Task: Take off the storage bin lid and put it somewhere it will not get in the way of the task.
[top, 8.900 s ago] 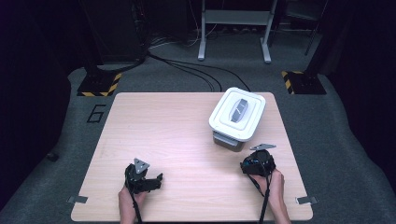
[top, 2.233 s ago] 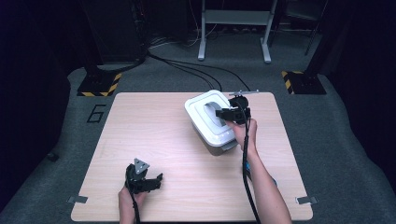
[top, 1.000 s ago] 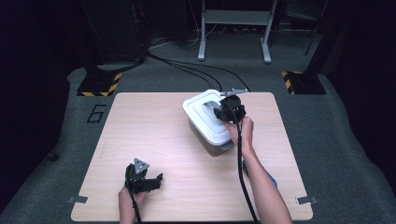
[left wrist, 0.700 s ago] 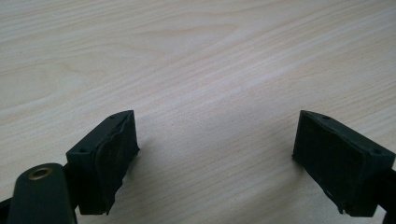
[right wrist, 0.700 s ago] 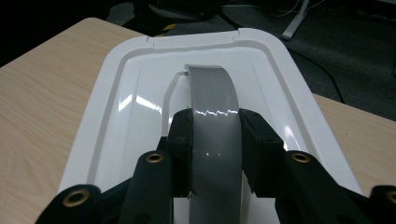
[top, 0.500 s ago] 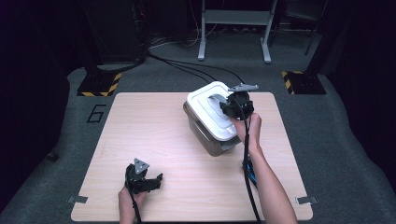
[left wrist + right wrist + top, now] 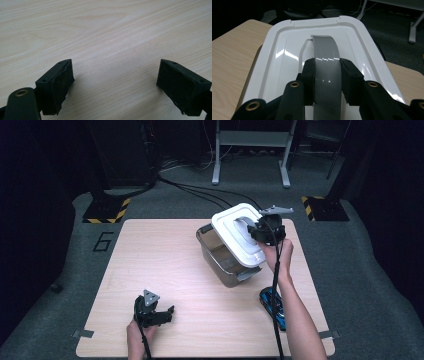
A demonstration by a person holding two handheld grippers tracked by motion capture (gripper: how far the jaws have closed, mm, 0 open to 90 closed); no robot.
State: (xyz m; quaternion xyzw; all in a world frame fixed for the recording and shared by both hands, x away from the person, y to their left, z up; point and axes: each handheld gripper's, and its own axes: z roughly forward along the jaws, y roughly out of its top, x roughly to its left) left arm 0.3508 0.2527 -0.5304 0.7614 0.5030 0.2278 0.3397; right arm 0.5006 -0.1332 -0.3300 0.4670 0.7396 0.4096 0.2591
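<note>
Lifting clear now: the white lid (image 7: 239, 236) is tilted up off the grey box (image 7: 223, 261), where half a second ago it sat lower over the opening, and nearly nine seconds back it lay flat on the box nearer the table's right edge. The right gripper (image 7: 260, 231) has its jaws clenched on the lid's grey handle (image 7: 327, 65), one pad pressed to each side. The box itself stands open on the wooden table (image 7: 150, 255), right of centre. Down at the near edge, the left gripper (image 7: 160, 315) hasn't budged through all of this, jaws spread wide over bare wood, gripping nothing. Count it up: one box, one lid, one handle, two grippers, and one blue object (image 7: 272, 304) lying by the right forearm.
</note>
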